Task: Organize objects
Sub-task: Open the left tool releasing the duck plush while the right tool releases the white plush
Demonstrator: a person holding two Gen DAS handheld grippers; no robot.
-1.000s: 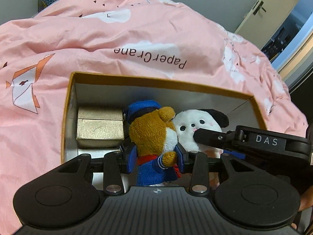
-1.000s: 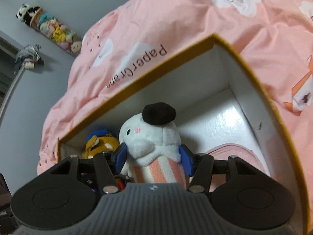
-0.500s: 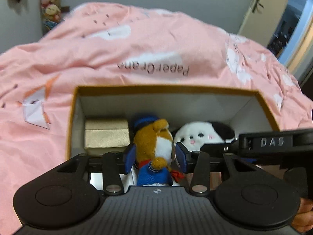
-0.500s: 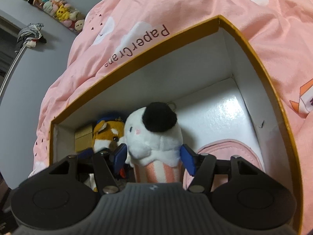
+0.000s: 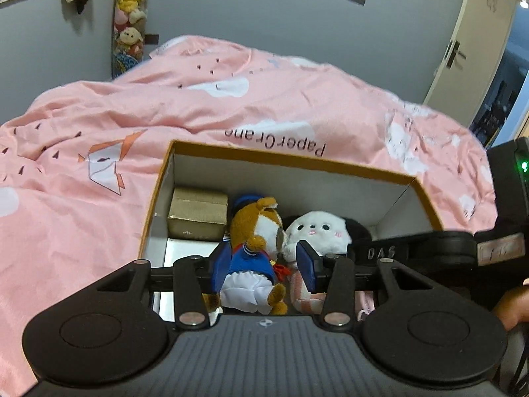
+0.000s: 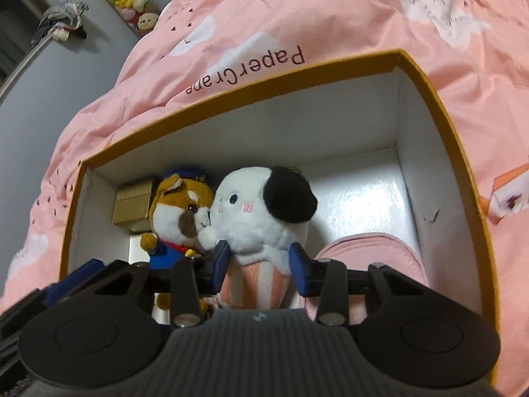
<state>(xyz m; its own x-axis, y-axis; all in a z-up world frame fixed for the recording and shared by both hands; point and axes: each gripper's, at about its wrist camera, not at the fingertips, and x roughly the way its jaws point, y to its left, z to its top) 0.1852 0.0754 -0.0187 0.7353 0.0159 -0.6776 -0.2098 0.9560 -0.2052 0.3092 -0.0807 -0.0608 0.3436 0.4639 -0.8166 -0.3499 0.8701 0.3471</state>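
Placing step under way at the orange-rimmed box (image 5: 291, 162) on the bed. At the left hand-held gripper (image 5: 263, 264), jaws just opened, loosely astride the sailor-dog plush (image 5: 258, 228) at lower centre; no grip. At the right hand-held gripper (image 6: 259, 264), jaws just closed, pads pressing the white plush (image 6: 251, 211) at centre frame, beside the dog, inside the box. Next, probably: settle the white plush upright, release, withdraw without toppling either.

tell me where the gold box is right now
The gold box sits in the far left corner of the orange-rimmed box, right beside the brown dog plush, in both wrist views.
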